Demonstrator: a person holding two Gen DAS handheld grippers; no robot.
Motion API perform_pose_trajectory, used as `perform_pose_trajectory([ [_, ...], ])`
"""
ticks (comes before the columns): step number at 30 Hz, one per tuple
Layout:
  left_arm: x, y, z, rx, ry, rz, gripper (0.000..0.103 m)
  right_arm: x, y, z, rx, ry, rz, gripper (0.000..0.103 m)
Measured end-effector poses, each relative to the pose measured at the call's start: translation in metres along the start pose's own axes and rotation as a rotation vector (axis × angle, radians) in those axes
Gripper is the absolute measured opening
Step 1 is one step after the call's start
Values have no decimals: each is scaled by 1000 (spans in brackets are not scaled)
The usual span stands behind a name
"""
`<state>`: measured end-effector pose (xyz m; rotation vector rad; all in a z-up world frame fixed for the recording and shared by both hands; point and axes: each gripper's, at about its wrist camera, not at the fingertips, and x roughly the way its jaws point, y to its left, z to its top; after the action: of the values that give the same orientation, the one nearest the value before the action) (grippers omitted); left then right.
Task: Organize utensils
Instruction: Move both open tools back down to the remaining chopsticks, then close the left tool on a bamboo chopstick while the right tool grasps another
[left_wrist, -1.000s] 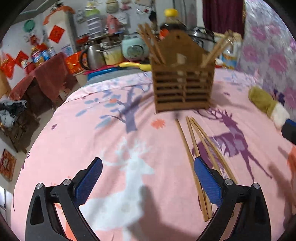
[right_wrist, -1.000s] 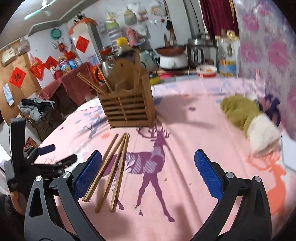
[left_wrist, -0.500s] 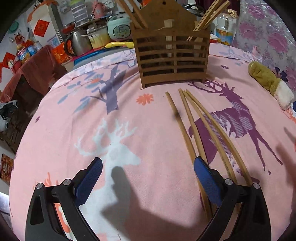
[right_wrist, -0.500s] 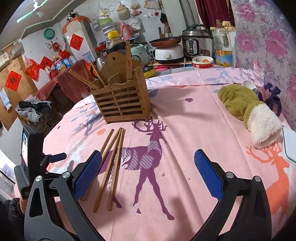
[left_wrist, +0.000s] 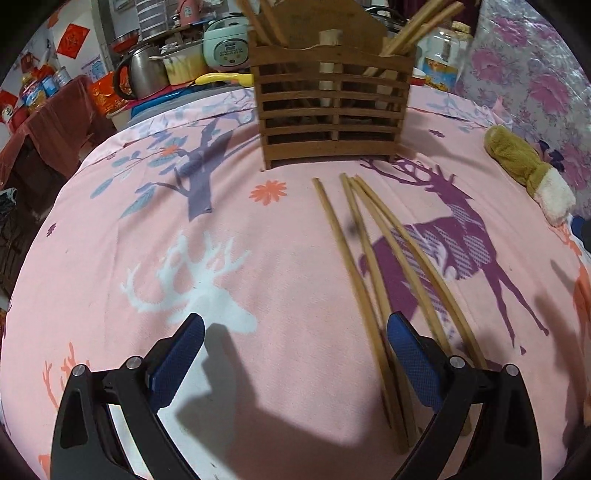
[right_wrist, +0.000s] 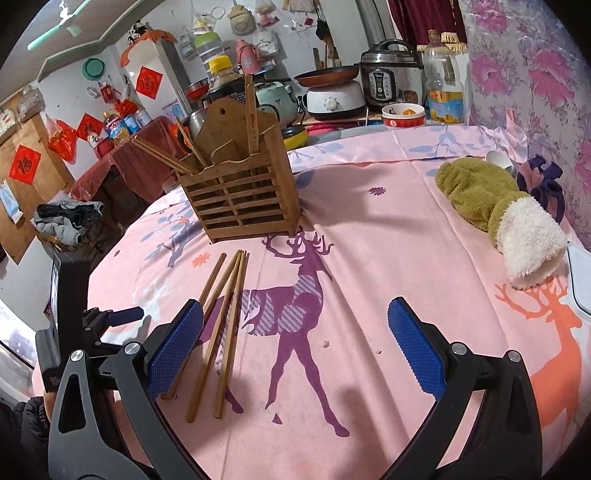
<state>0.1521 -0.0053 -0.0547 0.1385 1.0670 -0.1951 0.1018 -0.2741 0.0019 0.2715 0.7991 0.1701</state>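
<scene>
Several loose wooden chopsticks (left_wrist: 373, 258) (right_wrist: 225, 306) lie on the pink deer-print tablecloth in front of a slatted wooden utensil holder (left_wrist: 332, 114) (right_wrist: 243, 199) that has more chopsticks standing in it. My left gripper (left_wrist: 295, 354) is open just above the cloth, its right finger over the near ends of the chopsticks. My right gripper (right_wrist: 295, 343) is open too, with nothing between its fingers; the chopsticks lie by its left finger. The left gripper (right_wrist: 110, 317) shows at the left of the right wrist view.
A green and white plush toy (right_wrist: 498, 210) (left_wrist: 528, 170) lies on the table's right side. Beyond the table (right_wrist: 424, 236) stand a pressure cooker (right_wrist: 391, 77), an oil bottle (right_wrist: 443, 88), a bowl (right_wrist: 402, 114) and a kettle (left_wrist: 140, 74). A white object's edge (right_wrist: 581, 280) lies at far right.
My left gripper has moved forward and down towards the chopsticks and holder, which now look larger. The right gripper's view has pulled back a little. Both stay open.
</scene>
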Motion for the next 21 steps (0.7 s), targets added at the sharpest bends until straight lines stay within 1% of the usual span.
perform_pose_trajectory([
  [1, 3, 5, 2, -10, 2, 29, 98, 1, 0, 0, -1, 2, -1, 97],
  [3, 10, 17, 6, -47, 18, 61, 98, 3, 1, -1, -5, 8, -3, 97],
  [4, 15, 29, 8, -94, 37, 58, 98, 3, 2, -2, -8, 10, -3, 97],
  [5, 16, 36, 9, -127, 44, 30, 98, 4, 2, -2, -11, 11, -3, 97],
  [7, 13, 42, 11, -152, 33, 17, 98, 4, 3, -3, -18, 11, -4, 97],
  [9, 14, 42, 10, -148, 38, 23, 98, 5, 5, -5, -26, 13, -7, 97],
  [11, 15, 33, 10, -106, 40, 63, 98, 7, 8, -6, -37, 20, -9, 97],
  [13, 14, 31, 9, -93, 31, 78, 98, 11, 13, -10, -60, 37, -10, 97],
  [16, 16, 36, 8, -118, 37, 54, 99, 17, 22, -17, -112, 60, -19, 96],
  [18, 17, 36, 8, -113, 34, 59, 99, 19, 30, -23, -155, 75, -21, 93],
  [20, 17, 36, 8, -114, 31, 61, 99, 19, 38, -33, -212, 93, -18, 92],
  [21, 17, 36, 8, -115, 31, 61, 99, 19, 44, -39, -252, 102, -21, 89],
])
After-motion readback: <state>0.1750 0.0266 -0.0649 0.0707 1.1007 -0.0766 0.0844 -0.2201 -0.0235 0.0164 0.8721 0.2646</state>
